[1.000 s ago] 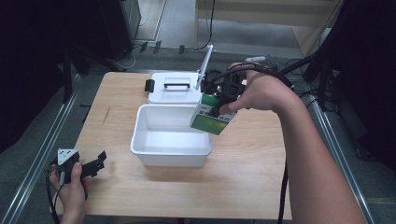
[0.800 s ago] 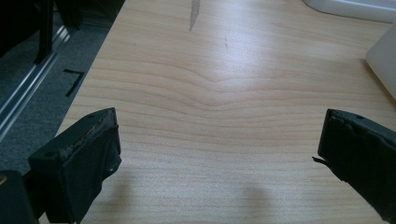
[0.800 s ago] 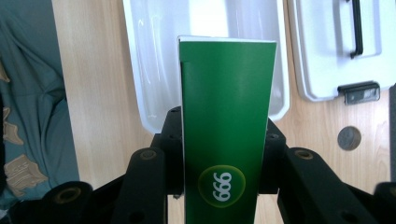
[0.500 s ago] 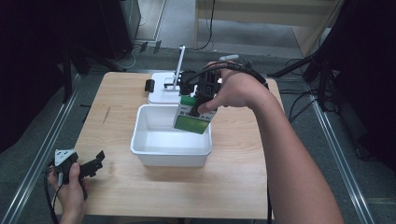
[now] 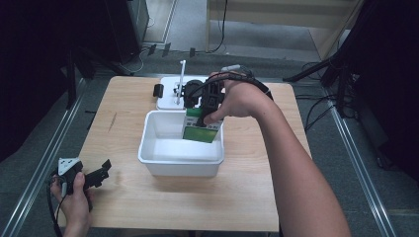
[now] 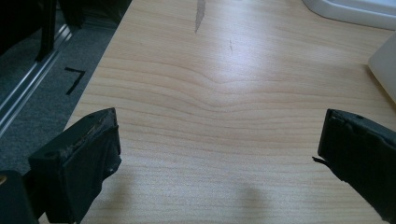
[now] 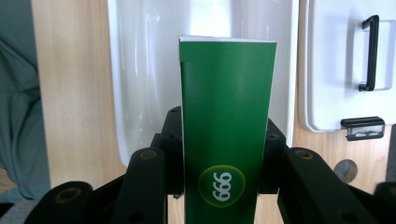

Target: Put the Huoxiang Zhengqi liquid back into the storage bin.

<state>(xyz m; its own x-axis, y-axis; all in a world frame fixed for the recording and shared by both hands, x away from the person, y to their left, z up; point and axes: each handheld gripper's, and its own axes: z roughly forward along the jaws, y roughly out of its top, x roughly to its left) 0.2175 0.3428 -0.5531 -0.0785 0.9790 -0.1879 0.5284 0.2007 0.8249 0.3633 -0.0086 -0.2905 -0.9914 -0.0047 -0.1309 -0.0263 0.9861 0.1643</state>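
Overhead, I see my right gripper clamped on a green box held over the far right part of the white tub. The box stands on its long axis, lower end down inside the tub's rim, its top tipped slightly away from me. The tub's white lid lies flat just behind it on the wooden table. My left gripper rests at the table's near left corner, well apart from the tub.

From the left gripper view, my two black jaws are spread wide over bare wood with nothing between them.

From the right gripper view, the green box runs lengthwise straight out from between my jaws, both pressed on its sides, its far end over the tub. A round "666" mark sits near the jaws. The lid with its black handle lies to the right.
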